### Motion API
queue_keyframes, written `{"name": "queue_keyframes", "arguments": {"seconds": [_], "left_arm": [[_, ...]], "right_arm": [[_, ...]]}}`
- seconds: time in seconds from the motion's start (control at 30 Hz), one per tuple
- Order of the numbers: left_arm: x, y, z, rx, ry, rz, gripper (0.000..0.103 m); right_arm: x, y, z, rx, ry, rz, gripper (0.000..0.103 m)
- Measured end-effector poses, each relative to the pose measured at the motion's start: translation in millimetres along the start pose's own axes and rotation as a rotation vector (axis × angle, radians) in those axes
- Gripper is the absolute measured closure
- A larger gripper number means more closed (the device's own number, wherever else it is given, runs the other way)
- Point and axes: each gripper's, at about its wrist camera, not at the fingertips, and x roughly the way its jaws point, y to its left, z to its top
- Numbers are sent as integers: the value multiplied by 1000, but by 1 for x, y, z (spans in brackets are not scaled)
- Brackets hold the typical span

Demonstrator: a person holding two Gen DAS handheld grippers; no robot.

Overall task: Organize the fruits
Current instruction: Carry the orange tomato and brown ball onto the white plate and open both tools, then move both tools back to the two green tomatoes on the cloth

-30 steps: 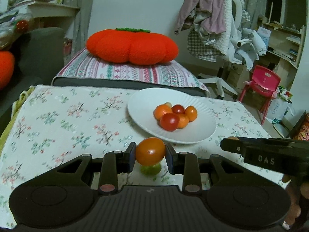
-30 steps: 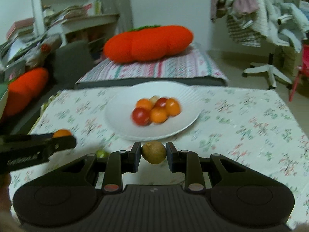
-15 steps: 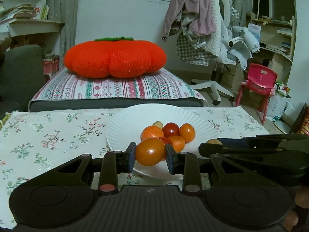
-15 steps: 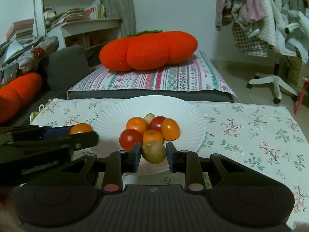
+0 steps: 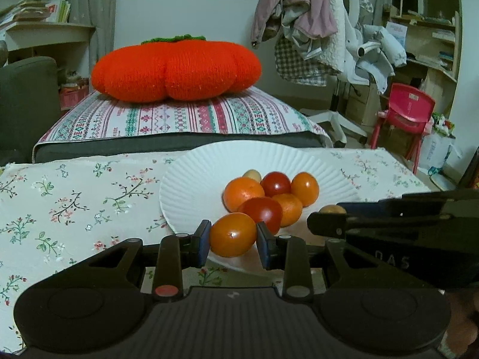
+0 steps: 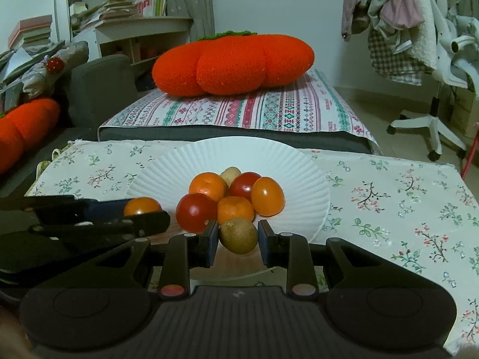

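A white paper plate on the flowered tablecloth holds a cluster of several small fruits: orange and red tomatoes, small oranges, a brownish one at the back. My left gripper is shut on an orange tomato over the plate's near edge. My right gripper is shut on a small brown-green fruit over the plate's near edge, just in front of the cluster. Each gripper shows in the other view: the right, the left.
The flowered tablecloth covers the table. Behind it is a striped cushion with a big orange pumpkin pillow. A red child's chair and an office chair with clothes stand at the right.
Both grippers moved forward with their fruits, from the tablecloth in front of the plate to over the plate's near edge. They came closer together.
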Motion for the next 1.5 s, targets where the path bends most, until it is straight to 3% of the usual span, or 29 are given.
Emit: {"name": "queue_keyframes", "arguments": {"seconds": [0.13, 0.17, 0.23, 0.27, 0.5, 0.67, 0.77, 1.13, 1.3, 1.5], "left_arm": [[-2, -2, -1, 21, -3, 8, 76], [-3, -1, 0, 17, -2, 4, 69], [-5, 1, 2, 4, -8, -3, 56], [-8, 2, 4, -1, -18, 8, 51], [-19, 22, 15, -95, -24, 21, 50], [-24, 44, 19, -204, 2, 48, 50], [-28, 55, 19, -257, 7, 55, 50], [-49, 58, 13, -287, 25, 59, 50], [-69, 67, 9, -327, 20, 87, 47], [-94, 68, -4, -320, 26, 143, 47]], "right_arm": [[2, -3, 0, 30, 13, 14, 77], [1, -5, 0, 47, 11, 13, 76], [-2, -13, 2, 94, 3, 11, 64], [-6, -18, 4, 127, -8, 16, 64], [-18, -44, 7, 264, -53, -23, 57], [-16, -49, 5, 291, -37, -56, 54], [-19, -49, 7, 301, -48, -72, 47], [-28, -52, 1, 352, -34, -103, 44], [-44, -49, -2, 364, -56, -93, 37], [-59, -57, -12, 451, -47, -91, 36]]}}
